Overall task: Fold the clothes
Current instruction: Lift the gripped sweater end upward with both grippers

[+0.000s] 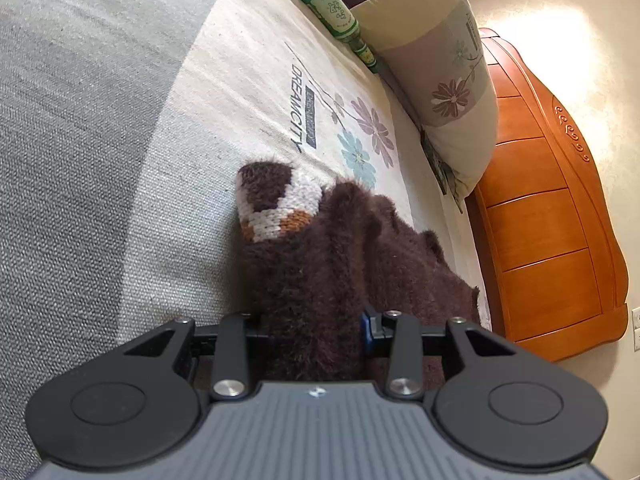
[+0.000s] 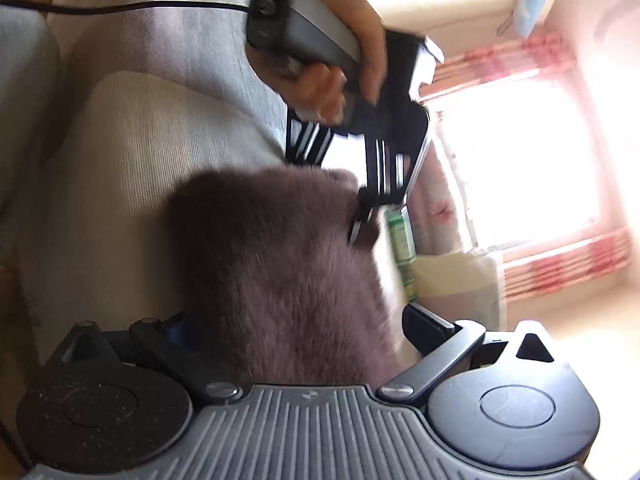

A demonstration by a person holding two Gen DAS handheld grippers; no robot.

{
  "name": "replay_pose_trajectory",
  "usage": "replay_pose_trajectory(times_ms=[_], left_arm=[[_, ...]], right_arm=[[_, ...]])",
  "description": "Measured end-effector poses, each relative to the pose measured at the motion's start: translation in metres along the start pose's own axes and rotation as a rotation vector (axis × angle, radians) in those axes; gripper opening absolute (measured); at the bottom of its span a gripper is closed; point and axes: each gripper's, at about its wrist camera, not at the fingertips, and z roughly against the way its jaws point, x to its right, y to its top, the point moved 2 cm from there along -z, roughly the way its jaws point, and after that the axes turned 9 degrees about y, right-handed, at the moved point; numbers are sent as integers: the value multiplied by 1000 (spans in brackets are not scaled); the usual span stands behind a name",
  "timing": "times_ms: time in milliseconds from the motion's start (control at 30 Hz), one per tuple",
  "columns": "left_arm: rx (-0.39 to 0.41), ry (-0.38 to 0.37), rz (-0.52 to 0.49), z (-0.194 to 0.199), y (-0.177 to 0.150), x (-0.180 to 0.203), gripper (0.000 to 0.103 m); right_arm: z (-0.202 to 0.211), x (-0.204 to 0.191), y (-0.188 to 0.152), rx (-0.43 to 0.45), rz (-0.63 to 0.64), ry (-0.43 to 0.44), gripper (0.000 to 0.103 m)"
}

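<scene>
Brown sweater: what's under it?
The brown sweater lies on a floral bedsheet, visible around it. The patch directly beneath is covered, so anything there can't be seen.

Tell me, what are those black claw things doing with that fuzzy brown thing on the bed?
A person is folding a fuzzy brown sweater on a bed, holding a gripper in each hand. The left gripper is clamped on one part of the sweater. The right gripper has sweater between its fingers too, though that picture is blurry. The person's hand holding the left gripper shows in the right gripper's view. A green bottle lies beside a flowered pillow.
</scene>
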Motion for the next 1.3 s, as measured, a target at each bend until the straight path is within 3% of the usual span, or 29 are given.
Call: replay_pose_trajectory(times_ms=[133,300,367,467,533,633,933,1300], left_arm=[[9,-5,6,2,-3,-2,38],[13,-9,4,4,-4,-3,38],[11,-13,8,4,-4,-4,38],[16,-10,9,5,-6,-3,38],[20,-9,10,5,-7,-2,38],[14,-9,2,15,-13,-15,38],[15,88,-48,26,-11,3,33],[31,252,-186,42,7,85,32]], right_arm=[[-10,-6,13,-27,10,-55,96],[1,-20,10,-54,23,-6,56],[-2,-23,15,-62,55,-11,54],[-4,-17,18,-65,2,35,34],[-3,-18,17,-54,-5,41,29],[0,-15,14,-37,-37,57,27],[19,12,8,23,-194,115,21],[44,53,-7,131,-448,186,20]])
